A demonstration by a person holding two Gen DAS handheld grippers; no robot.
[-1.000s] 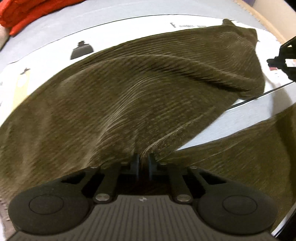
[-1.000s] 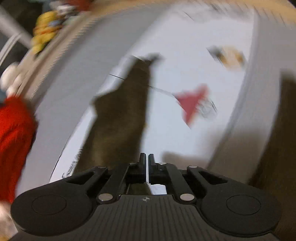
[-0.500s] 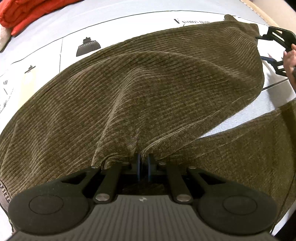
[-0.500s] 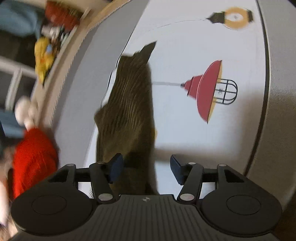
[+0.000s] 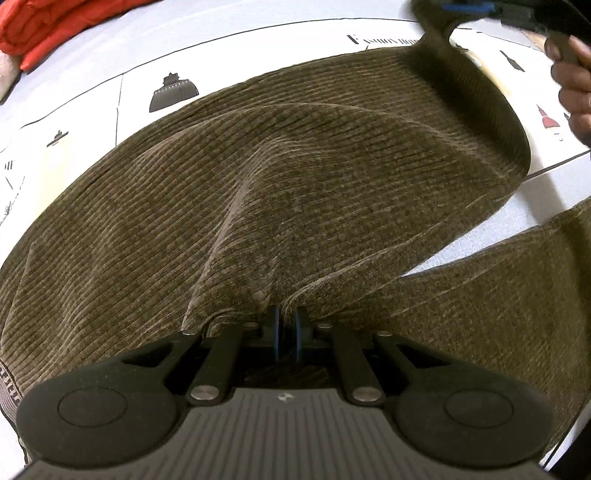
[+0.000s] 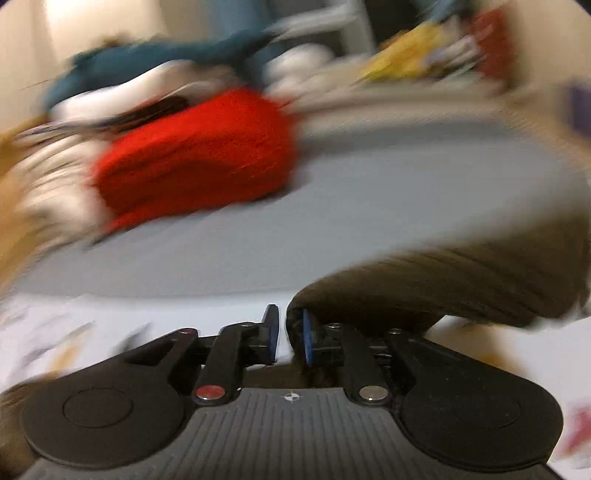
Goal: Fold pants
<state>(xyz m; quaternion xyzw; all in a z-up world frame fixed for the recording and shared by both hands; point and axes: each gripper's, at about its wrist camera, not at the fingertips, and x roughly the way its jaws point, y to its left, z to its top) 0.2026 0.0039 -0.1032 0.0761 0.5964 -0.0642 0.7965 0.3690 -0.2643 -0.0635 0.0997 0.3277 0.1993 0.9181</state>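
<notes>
Olive-brown corduroy pants [image 5: 288, 192] lie spread over a white printed sheet [image 5: 221, 62] on a grey bed. My left gripper [image 5: 286, 332] is shut on a bunched fold of the pants near the crotch. My right gripper [image 6: 288, 334] is shut on the far corner of a pant leg [image 6: 461, 284] and lifts it off the bed. In the left wrist view the right gripper [image 5: 517, 14] shows at the top right, with the leg end [image 5: 461, 62] hanging from it. The right wrist view is blurred by motion.
A red folded garment [image 6: 199, 158] lies on the grey bed [image 6: 332, 206] at the far left; it also shows in the left wrist view [image 5: 48, 26]. Blue, white and yellow items [image 6: 406, 55] are piled beyond the bed. A second pant leg [image 5: 498, 295] lies at the right.
My right gripper opened, then shut on the leg's far corner and raised it, swinging toward the red garment. The left gripper has kept its hold and stayed in place.
</notes>
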